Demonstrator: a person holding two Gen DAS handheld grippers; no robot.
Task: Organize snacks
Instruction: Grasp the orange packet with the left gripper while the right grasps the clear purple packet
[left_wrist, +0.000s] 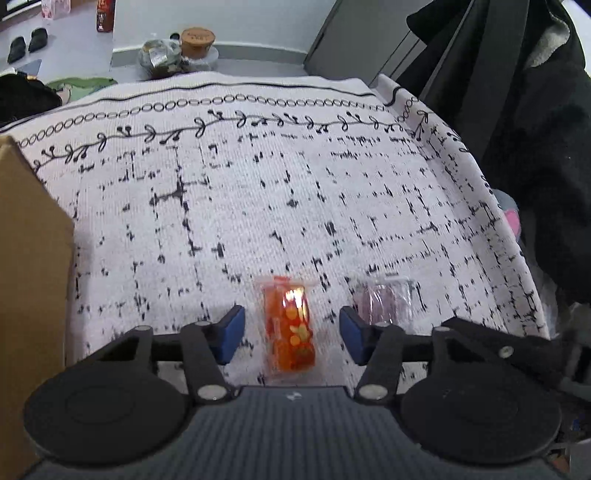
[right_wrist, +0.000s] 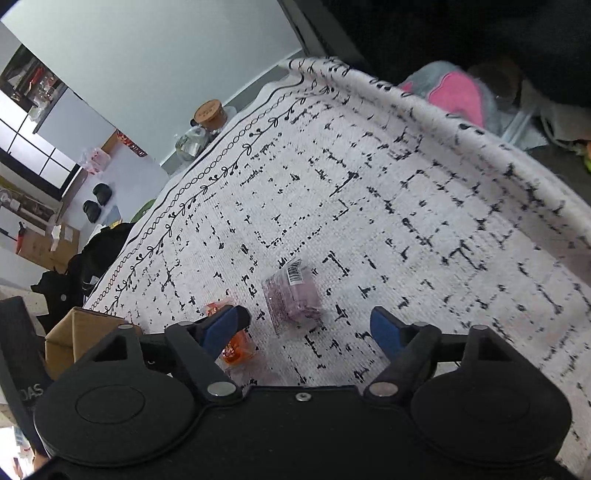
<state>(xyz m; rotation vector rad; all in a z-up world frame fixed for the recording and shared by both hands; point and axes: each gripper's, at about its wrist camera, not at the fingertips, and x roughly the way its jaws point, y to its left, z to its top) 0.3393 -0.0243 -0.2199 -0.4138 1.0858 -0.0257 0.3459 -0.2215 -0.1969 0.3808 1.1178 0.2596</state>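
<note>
Orange snack packet (left_wrist: 291, 328) lies on the patterned cloth (left_wrist: 258, 192), low centre of the left wrist view, between the left gripper's (left_wrist: 291, 332) parted blue pads, untouched. Pink snack packet (right_wrist: 293, 295) lies low centre of the right wrist view, ahead of the right gripper (right_wrist: 310, 328), jaws wide, nothing held. Cardboard box (left_wrist: 29, 258) at left edge.

Two wrapped snacks lie on one white cloth (left_wrist: 280, 192) patterned in black: one orange packet (left_wrist: 291, 328) and one pale purple packet (right_wrist: 293, 295). Two grippers are in view, the left gripper (left_wrist: 291, 332) and the right gripper (right_wrist: 310, 328), each with two blue-padded fingers. Beyond the cloth stand one cardboard box (left_wrist: 29, 258), one cork-lidded jar (left_wrist: 197, 42), one clear jar (right_wrist: 190, 144) beside it, two black shoes (left_wrist: 27, 44) and one pink plush item (right_wrist: 456, 96)
</note>
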